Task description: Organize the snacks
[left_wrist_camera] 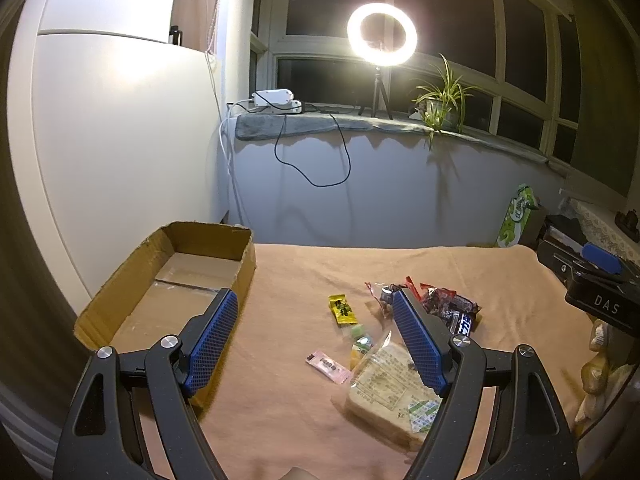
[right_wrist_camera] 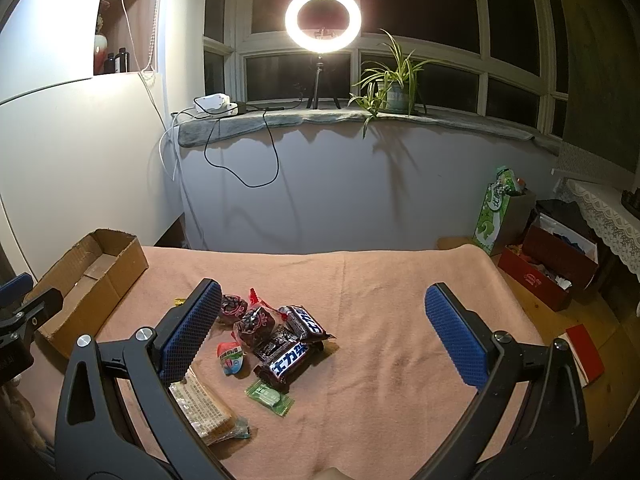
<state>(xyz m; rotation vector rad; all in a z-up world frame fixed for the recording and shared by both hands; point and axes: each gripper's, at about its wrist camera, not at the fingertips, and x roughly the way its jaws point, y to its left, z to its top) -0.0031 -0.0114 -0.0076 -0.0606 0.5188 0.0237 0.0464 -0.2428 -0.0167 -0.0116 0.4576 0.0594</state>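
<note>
Both tools, the left tool (left_wrist_camera: 316, 304) and the right tool (right_wrist_camera: 324, 304), are wide open and hold nothing, the snacks (right_wrist_camera: 276, 340) lie in a pile on the desk (right_wrist_camera: 400, 280) beside the empty cardboard box (left_wrist_camera: 128, 280), so I think the next move is grabbing one snack.

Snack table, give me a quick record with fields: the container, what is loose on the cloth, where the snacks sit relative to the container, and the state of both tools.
container: cardboard box, open top, no snacks visible inside
surface: peach cloth
loose snacks: bagged sandwich, yellow packet, pink packet, two Snickers bars, green candy
snack position: clustered on the cloth, right of the box, apart from it
left tool: open, holds nothing
right tool: open, holds nothing
</note>
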